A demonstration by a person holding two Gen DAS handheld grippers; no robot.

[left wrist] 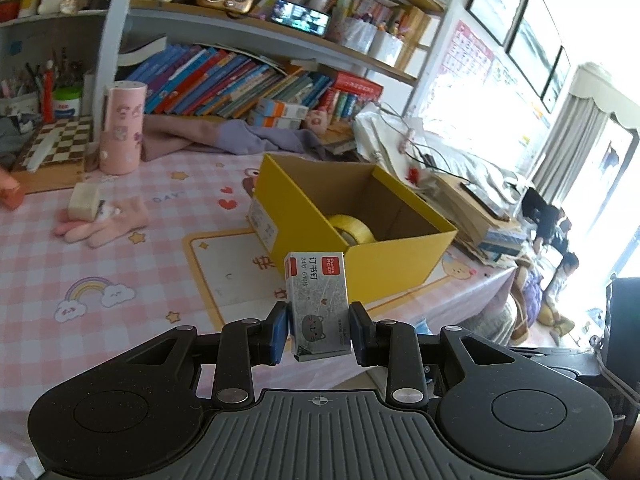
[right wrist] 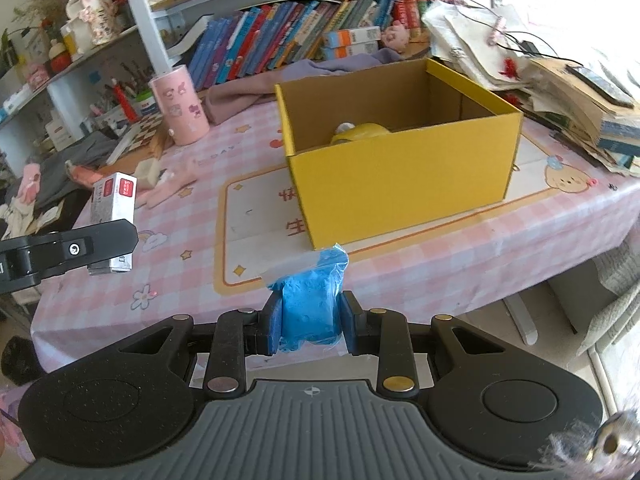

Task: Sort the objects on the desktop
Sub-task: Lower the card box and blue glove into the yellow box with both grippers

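While both items hang clear of the worktop point(right wrist: 460, 256), I list my holdings as follows:

Item 1, left gripper point(left wrist: 319, 330): fingers point(left wrist: 280, 330) clenched on a staple box point(left wrist: 318, 304), grey with a red label, upright, lower centre of the left wrist view; the same box appears at the left edge of the right wrist view.

Item 2, right gripper point(right wrist: 308, 326): fingers point(right wrist: 273, 328) clenched on a blue clay packet point(right wrist: 310, 304) in clear wrap, lower centre of the right wrist view.

Item 3, yellow box point(right wrist: 400, 184): open-topped, centre frame, a tape roll point(left wrist: 352, 230) already inside; my judged destination.

Item 4, strays: pink glove point(left wrist: 102, 224) and pale block point(left wrist: 83, 200) at left; pink cylinder point(left wrist: 120, 128) upper left.

Hazards: I hold the packet by soft wrap, so it may slip or sag; both loads converging on one opening may collide; a low approach may catch the near wall and shove the box
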